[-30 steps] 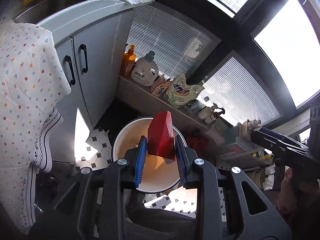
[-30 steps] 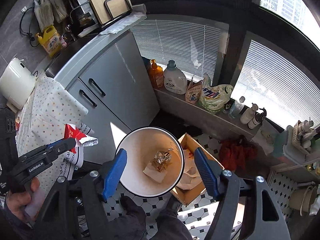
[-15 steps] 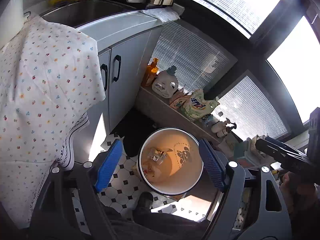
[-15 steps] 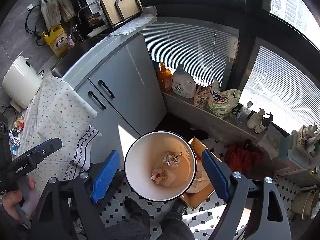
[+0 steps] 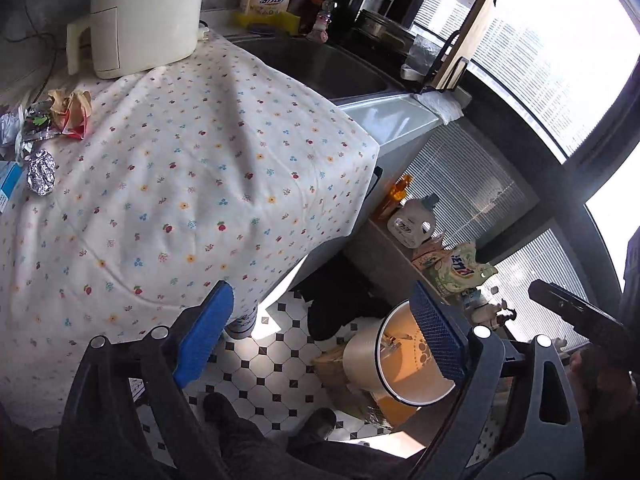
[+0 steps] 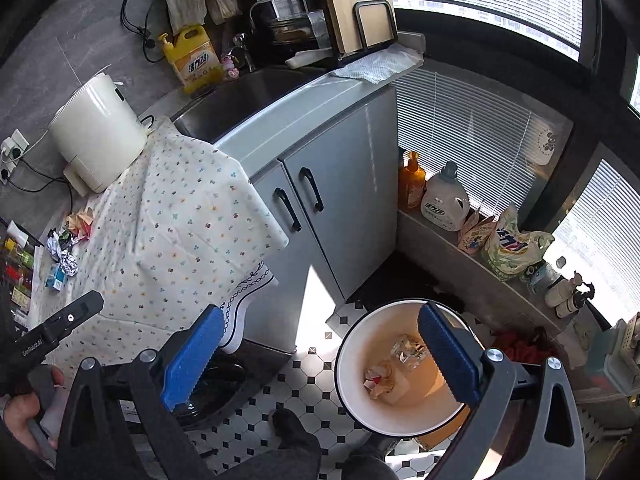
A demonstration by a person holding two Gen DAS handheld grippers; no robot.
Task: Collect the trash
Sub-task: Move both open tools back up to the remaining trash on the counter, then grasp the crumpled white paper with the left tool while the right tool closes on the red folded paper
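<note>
A white trash bin (image 6: 352,392) stands on the tiled floor and holds crumpled wrappers (image 6: 380,378); it also shows in the left wrist view (image 5: 360,356). On the floral tablecloth (image 5: 180,184), at the far left, lie a foil ball (image 5: 40,172), a crumpled brown and red wrapper (image 5: 70,114) and a blue carton (image 5: 8,186). This pile also shows in the right wrist view (image 6: 68,248). My left gripper (image 5: 320,336) is open and empty, near the table's edge. My right gripper (image 6: 320,360) is open and empty, above the floor beside the bin.
A white kettle (image 5: 144,12) stands at the table's back. A sink (image 6: 248,96) and grey cabinet (image 6: 328,200) are behind. Detergent bottles (image 6: 444,200) and bags line a low ledge. A cardboard box (image 5: 332,368) sits by the bin. My shoes (image 6: 292,428) are on the floor.
My left gripper opened and dropped the red wrapper into the bin, then swung up and left toward the table. My right gripper shifted left, so the bin sits to its right.
</note>
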